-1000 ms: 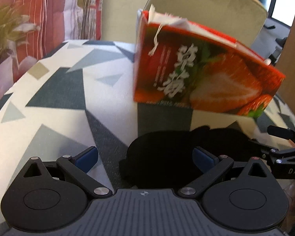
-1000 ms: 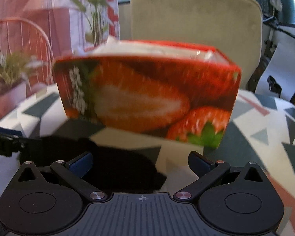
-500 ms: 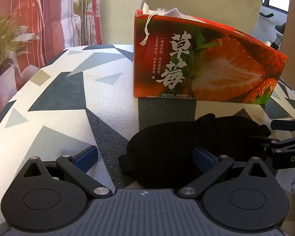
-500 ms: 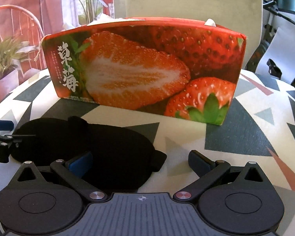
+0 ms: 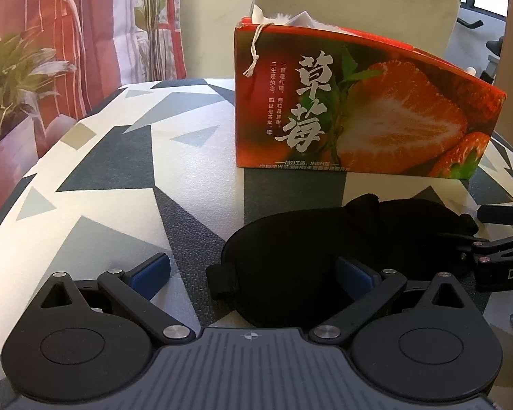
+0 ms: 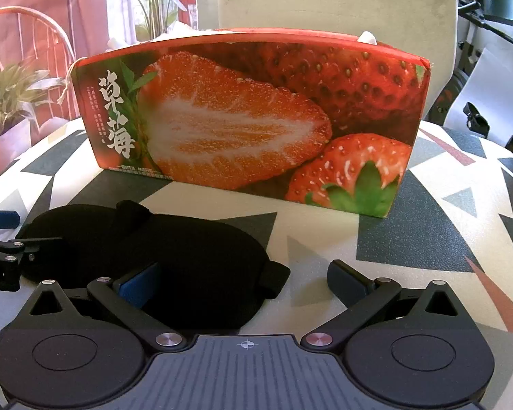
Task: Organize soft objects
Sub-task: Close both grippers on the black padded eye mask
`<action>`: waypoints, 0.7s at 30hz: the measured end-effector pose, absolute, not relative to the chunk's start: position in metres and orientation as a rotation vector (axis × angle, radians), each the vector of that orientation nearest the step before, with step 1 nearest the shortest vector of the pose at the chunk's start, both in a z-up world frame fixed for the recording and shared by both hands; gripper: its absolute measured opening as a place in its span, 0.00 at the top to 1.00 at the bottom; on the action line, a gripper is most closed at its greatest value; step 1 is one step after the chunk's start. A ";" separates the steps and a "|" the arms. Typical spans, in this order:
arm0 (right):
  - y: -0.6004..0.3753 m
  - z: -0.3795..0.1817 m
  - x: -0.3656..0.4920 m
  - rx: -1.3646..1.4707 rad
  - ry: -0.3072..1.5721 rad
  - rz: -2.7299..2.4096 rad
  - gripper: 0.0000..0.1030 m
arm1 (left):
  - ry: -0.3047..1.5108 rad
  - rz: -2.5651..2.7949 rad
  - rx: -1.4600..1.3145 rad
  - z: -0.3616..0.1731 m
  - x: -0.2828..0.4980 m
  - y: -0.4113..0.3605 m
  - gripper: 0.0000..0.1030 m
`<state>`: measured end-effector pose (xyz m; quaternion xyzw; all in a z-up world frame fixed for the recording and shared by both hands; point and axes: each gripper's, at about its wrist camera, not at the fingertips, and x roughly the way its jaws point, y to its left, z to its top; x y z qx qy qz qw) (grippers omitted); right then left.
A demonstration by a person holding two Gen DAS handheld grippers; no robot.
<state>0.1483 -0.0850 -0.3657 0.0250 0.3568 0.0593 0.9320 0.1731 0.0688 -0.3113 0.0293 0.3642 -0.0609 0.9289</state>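
Eye mask [image 5: 328, 259] lies flat on the table [image 5: 119, 157] before the strawberry box [image 5: 359, 109]; left gripper [image 5: 253, 270] and right gripper [image 6: 246, 280] both spread wide, holding nothing.

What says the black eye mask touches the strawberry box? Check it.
Apart. The right wrist view shows a strip of tablecloth between the eye mask and the strawberry box.

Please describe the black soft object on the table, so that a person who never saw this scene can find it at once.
Find the table with the grey and white triangle pattern and, standing on it, the red box printed with strawberries. Directly in front of that box, nearer the camera, lies a sleep mask flat on the tabletop. It is the only plain black, soft thing there, with a short strap tab at its end.
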 end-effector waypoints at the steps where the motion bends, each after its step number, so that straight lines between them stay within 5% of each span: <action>1: -0.085 -0.366 0.148 0.050 0.731 0.121 0.00 | 0.746 -0.127 0.063 -0.311 0.173 0.069 0.00; 17: -0.086 -0.365 0.150 0.031 0.745 0.148 0.00 | 0.754 -0.134 0.066 -0.312 0.175 0.068 0.00; 21: -0.085 -0.364 0.146 0.025 0.731 0.183 0.13 | 0.763 -0.142 0.066 -0.308 0.174 0.065 0.10</action>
